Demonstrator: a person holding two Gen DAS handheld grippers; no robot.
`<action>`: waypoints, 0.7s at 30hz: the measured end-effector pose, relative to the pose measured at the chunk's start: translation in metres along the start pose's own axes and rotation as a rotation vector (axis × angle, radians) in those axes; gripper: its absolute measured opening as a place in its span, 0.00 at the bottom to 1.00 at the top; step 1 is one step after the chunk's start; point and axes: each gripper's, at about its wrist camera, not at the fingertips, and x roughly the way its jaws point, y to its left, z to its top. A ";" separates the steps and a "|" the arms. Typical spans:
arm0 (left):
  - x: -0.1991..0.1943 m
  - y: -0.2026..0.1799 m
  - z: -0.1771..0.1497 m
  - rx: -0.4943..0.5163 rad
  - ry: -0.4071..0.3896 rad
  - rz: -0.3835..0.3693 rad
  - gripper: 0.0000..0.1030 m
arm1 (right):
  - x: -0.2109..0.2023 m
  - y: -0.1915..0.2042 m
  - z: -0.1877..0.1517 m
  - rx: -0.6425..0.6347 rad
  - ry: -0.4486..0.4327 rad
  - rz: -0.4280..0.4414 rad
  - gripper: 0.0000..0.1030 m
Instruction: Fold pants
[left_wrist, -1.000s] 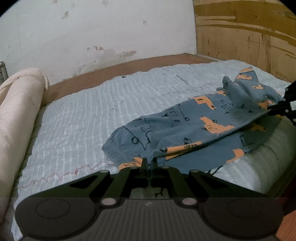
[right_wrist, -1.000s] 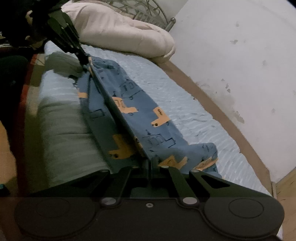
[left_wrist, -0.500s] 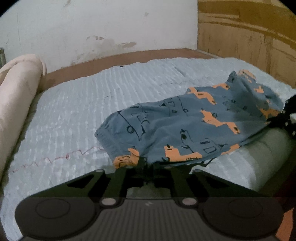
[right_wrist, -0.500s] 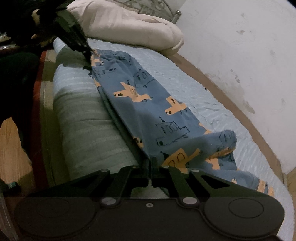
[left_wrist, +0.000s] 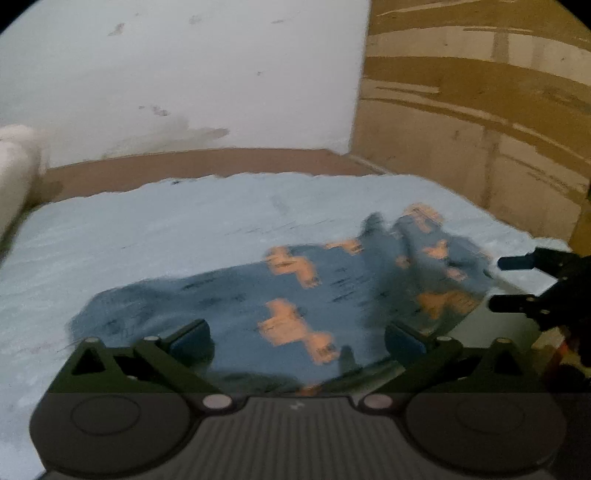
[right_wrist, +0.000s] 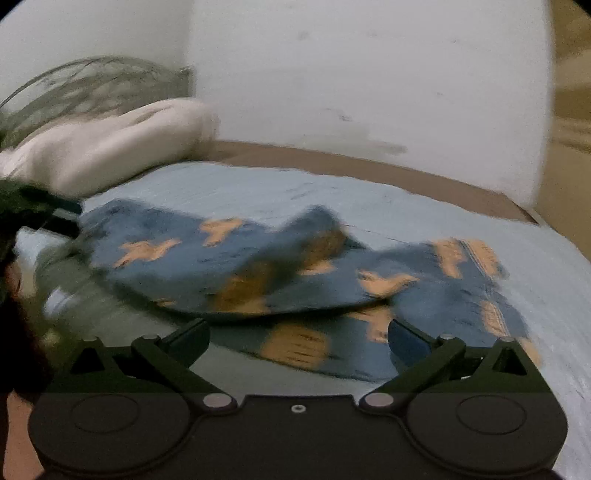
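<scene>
Pants (left_wrist: 295, 295), soft blue orange-printed cloth, lie rumpled on the ribbed bedspread (left_wrist: 184, 229); both grippers' jaws opening, empty.

No text, label, brand, number or sign can be read in either view. The blue pants (left_wrist: 280, 306) carry orange shapes with dark marks on them, but motion blur leaves those marks illegible. A small pale mark sits on the left gripper's body at the near edge of the left wrist view, too small to read as any letter or logo.
</scene>
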 end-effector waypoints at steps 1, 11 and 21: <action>0.006 -0.010 0.004 0.008 -0.008 -0.013 0.99 | -0.002 -0.011 -0.001 0.033 0.000 -0.031 0.99; 0.078 -0.110 0.033 0.158 -0.016 -0.128 0.99 | 0.013 -0.150 -0.016 0.497 0.122 -0.190 0.99; 0.131 -0.168 0.033 0.294 0.108 -0.098 0.58 | 0.034 -0.190 -0.017 0.697 0.121 -0.075 0.56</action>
